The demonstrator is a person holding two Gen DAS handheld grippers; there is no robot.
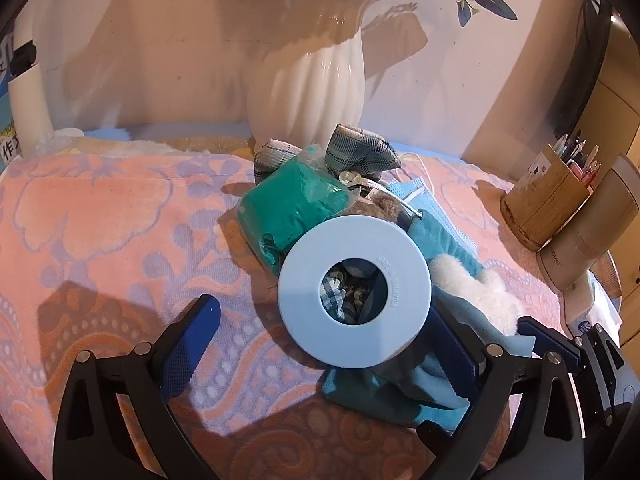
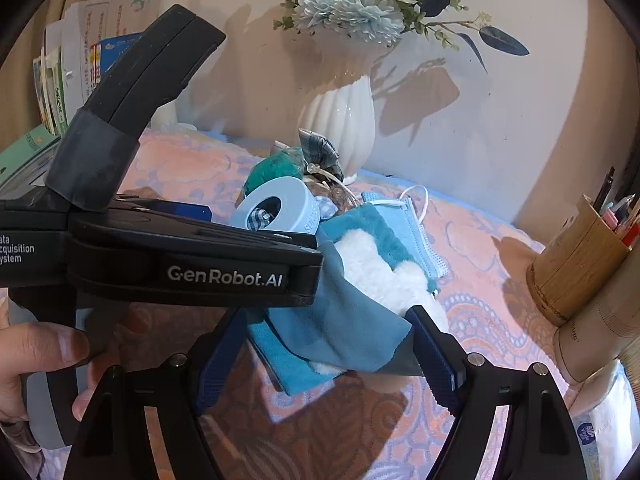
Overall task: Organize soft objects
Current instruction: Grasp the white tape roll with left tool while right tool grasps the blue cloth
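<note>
White ribbed vase [image 1: 316, 76] (flowers [image 2: 352, 8] above), wooden pen holder [image 1: 548, 196].

On the desk there is one white ribbed vase [image 1: 316, 80] of flowers, one pale blue plastic ring [image 1: 354, 292], one green bundle in clear wrap [image 1: 292, 204], one plaid fabric bow [image 1: 360, 152], one blue face mask [image 2: 416, 232], one teal-and-white plush piece [image 2: 376, 268], one wooden pen holder [image 1: 540, 200], and two grippers, each with two blue-padded fingers [image 1: 188, 344].
</note>
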